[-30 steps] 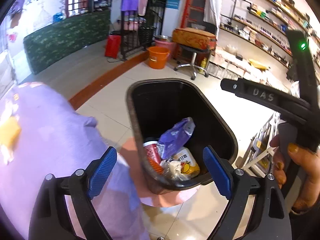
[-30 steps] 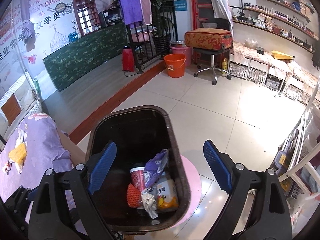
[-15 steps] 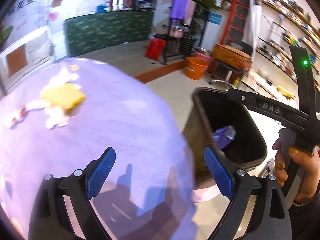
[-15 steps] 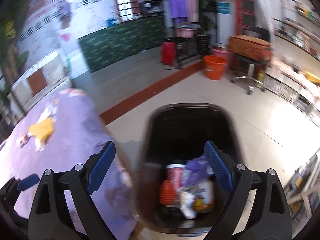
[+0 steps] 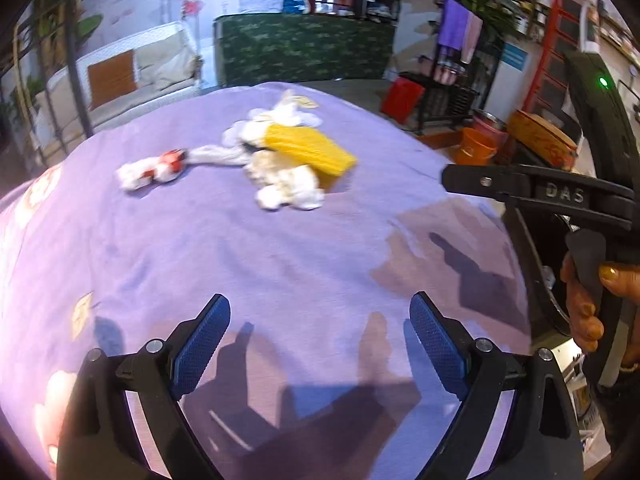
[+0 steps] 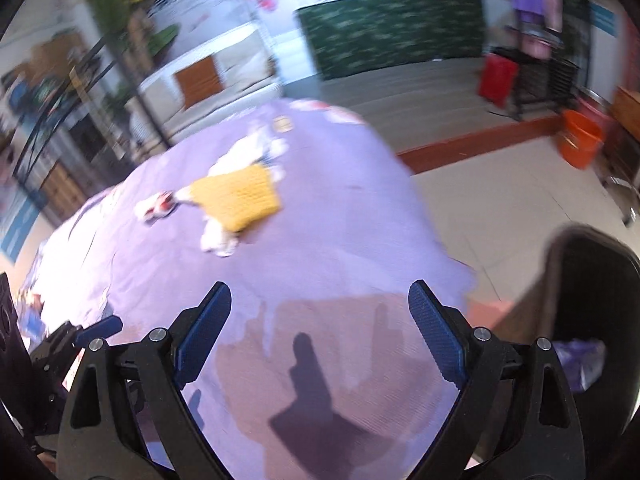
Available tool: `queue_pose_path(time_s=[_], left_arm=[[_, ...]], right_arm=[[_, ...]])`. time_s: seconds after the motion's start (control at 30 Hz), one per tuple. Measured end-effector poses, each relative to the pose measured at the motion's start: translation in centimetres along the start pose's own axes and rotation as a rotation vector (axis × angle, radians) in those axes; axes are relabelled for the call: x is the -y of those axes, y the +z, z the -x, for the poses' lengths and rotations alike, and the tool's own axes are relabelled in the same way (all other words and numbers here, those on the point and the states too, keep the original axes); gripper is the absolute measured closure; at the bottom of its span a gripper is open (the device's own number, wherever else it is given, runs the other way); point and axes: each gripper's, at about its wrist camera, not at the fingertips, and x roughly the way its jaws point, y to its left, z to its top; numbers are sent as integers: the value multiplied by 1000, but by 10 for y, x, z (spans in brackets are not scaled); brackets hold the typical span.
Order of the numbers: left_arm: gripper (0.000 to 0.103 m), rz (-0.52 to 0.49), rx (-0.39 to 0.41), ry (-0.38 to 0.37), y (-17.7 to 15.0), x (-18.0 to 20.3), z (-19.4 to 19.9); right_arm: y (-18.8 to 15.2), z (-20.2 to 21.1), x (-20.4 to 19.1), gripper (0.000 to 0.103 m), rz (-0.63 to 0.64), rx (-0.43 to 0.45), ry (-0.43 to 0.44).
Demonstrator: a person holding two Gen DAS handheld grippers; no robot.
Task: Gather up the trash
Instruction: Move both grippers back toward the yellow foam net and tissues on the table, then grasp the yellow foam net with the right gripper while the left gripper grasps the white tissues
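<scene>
On the purple cloth (image 5: pixel 280 248) lies a heap of crumpled white tissues (image 5: pixel 288 184) with a yellow sponge-like pad (image 5: pixel 308 150) on top, and a smaller white and red scrap (image 5: pixel 152 168) to its left. The same pad (image 6: pixel 236 196) and scrap (image 6: pixel 156 208) show blurred in the right wrist view. My left gripper (image 5: pixel 320 340) is open over the cloth, well short of the trash. My right gripper (image 6: pixel 320 330) is open too, with nothing between its fingers. The black bin (image 6: pixel 592 320) stands at the right, a purple wrapper (image 6: pixel 580 360) inside.
The right gripper's body (image 5: pixel 560 196) and the hand (image 5: pixel 592 300) holding it fill the right edge of the left wrist view. Beyond the cloth are tiled floor (image 6: pixel 500 208), an orange bucket (image 6: pixel 580 144), a red bag (image 6: pixel 496 76) and a green counter (image 5: pixel 304 48).
Both grippers swung left, away from the bin and over the purple cloth. The bin slid to the right edge, and the tissue heap with the yellow pad came into the middle of view.
</scene>
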Motion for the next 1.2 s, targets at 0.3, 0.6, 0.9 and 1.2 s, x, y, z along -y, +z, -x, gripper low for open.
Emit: queue_pose_path(time_s=[0.3,0.6,0.9,1.2], left_arm=[[14,58,0,8,-7,-29,7],[14,84,-11,2,-7,-42,4],[14,91,-25,-13,-3,-45,-4],[14,62,-23,-18,19,-41,-17]], right_arm=[[42,-60,-70,14,195,-63,26],[70,-110,-98,22,283,-75,-42],[75,-108,-78,82,202,-76,0],[67,-68,-53,86,109,-6,0]])
